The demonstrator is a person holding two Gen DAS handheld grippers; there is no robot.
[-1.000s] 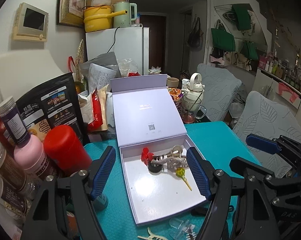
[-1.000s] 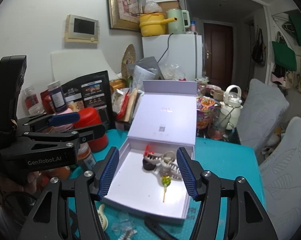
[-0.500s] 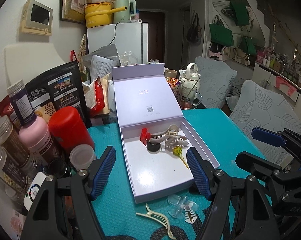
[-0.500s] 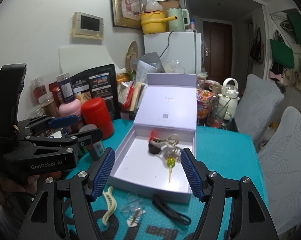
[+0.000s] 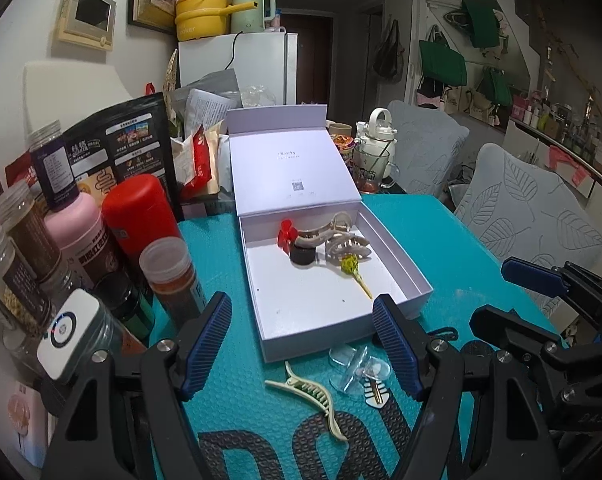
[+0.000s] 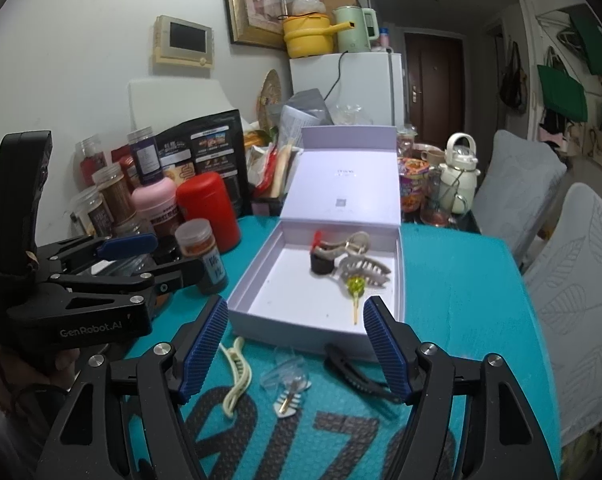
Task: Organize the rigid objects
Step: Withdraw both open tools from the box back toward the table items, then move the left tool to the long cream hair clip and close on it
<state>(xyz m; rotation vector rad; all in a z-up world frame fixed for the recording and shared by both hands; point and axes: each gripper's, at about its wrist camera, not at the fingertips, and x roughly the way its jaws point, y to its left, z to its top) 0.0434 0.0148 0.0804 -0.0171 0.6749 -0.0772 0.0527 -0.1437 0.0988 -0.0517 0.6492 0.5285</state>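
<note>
a: what crowds the bench at nine o'clock?
b: a red canister (image 5: 139, 216), a pink bottle (image 5: 79, 228), clear jars with screw lids (image 5: 23, 232) and a black printed pouch (image 5: 119, 148) standing behind them.
a: and toward twelve?
b: a white fridge (image 5: 257, 68), with a yellow pot (image 5: 201, 16) and a pale green kettle (image 5: 251, 8) on top; a framed picture (image 6: 255, 4) hangs just beside them.
a: at two o'clock?
b: a white teapot (image 6: 459, 178) next to a glass mug (image 5: 371, 170), two grey leaf-patterned chairs (image 5: 525, 216), and green bags (image 5: 441, 62) hanging on the far wall.
</note>
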